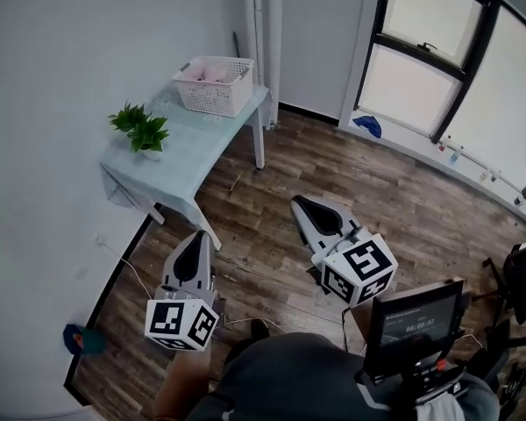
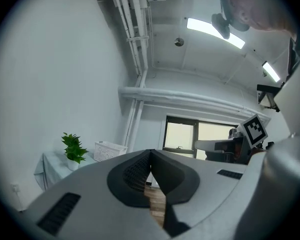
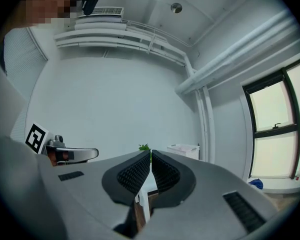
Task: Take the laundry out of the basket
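Over on the far left there's a little plant (image 1: 140, 132) on the pale table (image 1: 188, 169). The white basket (image 1: 217, 90) sits at the table's far end with the pink laundry (image 1: 202, 74) inside, untouched. The left gripper (image 1: 198, 237) and right gripper (image 1: 300, 203) are both clenched on nothing and aimed level at the table from well apart. I'm guessing there's no point opening them until the basket's in reach.

A: Where is the basket (image 1: 215, 86)?
B: At the far end of the table (image 1: 188, 158), laundry (image 1: 206, 72) in it.
A: And the plant (image 1: 140, 130)?
B: Same table, nearer, left of the basket; window (image 1: 430, 68) far right.
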The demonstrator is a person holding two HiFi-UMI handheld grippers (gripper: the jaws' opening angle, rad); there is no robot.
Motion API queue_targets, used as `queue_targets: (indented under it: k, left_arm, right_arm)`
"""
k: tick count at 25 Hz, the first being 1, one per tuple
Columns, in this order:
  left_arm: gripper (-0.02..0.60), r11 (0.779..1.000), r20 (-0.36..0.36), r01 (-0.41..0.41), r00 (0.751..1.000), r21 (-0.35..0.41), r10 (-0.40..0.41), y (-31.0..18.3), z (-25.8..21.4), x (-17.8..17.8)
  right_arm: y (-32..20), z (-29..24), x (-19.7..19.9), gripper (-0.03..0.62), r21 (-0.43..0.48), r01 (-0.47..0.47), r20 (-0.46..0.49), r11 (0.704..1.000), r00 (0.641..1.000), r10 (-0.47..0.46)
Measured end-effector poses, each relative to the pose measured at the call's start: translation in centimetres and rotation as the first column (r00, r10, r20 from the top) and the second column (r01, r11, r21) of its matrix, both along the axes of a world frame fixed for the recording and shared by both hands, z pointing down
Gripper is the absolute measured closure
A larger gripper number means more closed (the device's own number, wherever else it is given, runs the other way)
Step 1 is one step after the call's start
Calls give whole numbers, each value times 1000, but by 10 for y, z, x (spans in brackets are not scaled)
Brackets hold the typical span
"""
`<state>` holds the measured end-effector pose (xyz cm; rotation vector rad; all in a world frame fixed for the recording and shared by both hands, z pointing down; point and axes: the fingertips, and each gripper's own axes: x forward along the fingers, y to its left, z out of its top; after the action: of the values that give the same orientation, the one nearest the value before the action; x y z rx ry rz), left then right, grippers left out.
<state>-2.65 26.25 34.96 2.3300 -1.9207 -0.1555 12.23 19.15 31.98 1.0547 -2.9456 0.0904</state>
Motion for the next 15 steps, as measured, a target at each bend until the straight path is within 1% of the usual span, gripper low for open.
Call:
queue_targets:
  k: [5,10,15]
  left_arm:
    - [572,997,-21,-69,997,30,69,-23,0,-23]
    - [572,998,-25,-57,998,-5,57,-50,9,-43]
    - [572,998,-30,-51,998,-36,50,-82,17,-51]
  right_arm:
    - [-21,1,-37,574,7,5,-33,1000,999,-5]
    - [-37,5,-62,574,-3,20,-50,1000,999,-20]
    - [-68,5,-74,574,-1,39,-49,999,998,-39]
